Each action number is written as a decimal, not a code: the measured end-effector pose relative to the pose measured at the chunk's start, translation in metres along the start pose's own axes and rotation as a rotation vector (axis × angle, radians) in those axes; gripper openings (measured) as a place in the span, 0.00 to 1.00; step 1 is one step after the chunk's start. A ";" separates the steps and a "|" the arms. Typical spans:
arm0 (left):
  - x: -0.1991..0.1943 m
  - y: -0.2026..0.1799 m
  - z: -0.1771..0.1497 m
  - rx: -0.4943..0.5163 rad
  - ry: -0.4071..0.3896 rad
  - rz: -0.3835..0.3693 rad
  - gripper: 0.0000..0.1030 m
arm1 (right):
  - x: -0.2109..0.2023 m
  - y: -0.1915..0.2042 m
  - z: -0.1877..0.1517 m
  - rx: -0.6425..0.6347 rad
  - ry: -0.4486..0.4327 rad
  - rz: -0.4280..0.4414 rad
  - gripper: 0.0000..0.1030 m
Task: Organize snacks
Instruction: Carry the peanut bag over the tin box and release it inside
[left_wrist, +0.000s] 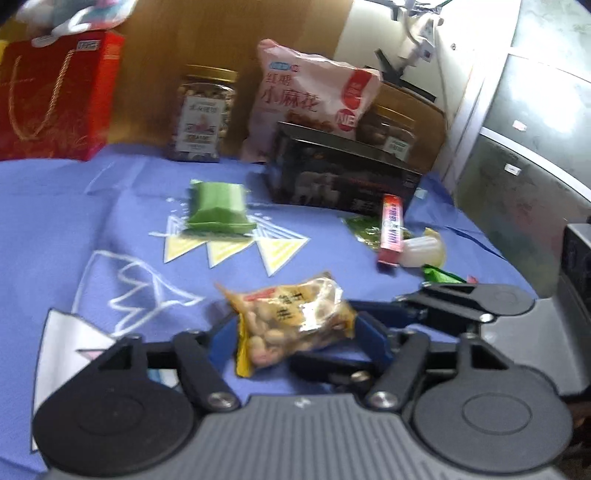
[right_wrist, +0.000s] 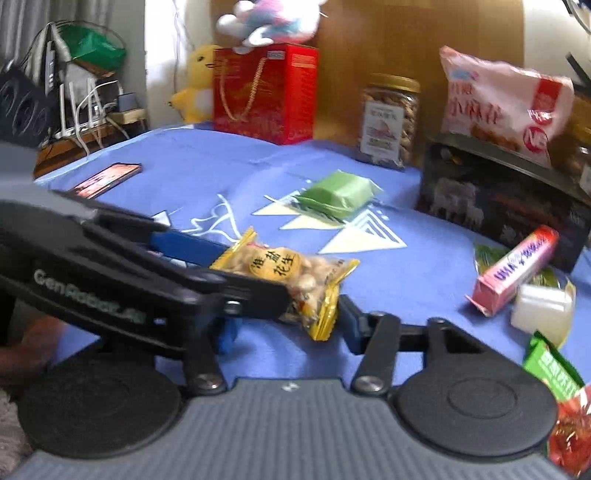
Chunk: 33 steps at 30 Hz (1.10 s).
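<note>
A yellow peanut packet lies between the blue fingers of my left gripper, which is closed on it just above the blue cloth. In the right wrist view the same packet shows, held by the left gripper coming in from the left. My right gripper is open with the packet's end between its fingers, not pinched. A green packet lies farther back. A pink stick box, a white jelly cup and green wrappers lie at the right.
At the back stand a red gift box, a nut jar, a pink snack bag and a black box. A phone lies at the left. A plush toy sits behind.
</note>
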<state>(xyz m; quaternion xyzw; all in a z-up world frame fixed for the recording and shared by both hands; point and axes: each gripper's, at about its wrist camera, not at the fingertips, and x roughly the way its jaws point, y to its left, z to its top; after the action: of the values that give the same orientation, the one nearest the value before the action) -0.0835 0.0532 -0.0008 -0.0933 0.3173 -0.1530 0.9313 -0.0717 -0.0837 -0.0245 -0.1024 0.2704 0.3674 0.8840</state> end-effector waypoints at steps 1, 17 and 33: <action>0.001 -0.002 0.001 0.005 0.002 0.005 0.63 | -0.001 -0.001 0.000 0.001 -0.005 0.000 0.46; 0.029 -0.074 0.093 0.227 -0.188 -0.043 0.55 | -0.038 -0.068 0.041 0.050 -0.257 -0.216 0.42; 0.113 -0.071 0.160 0.229 -0.224 -0.049 0.56 | 0.005 -0.135 0.066 0.055 -0.320 -0.376 0.42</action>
<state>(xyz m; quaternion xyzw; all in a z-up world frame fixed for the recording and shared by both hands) 0.0846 -0.0402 0.0798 -0.0111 0.1894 -0.1995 0.9614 0.0530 -0.1514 0.0253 -0.0672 0.1130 0.2003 0.9709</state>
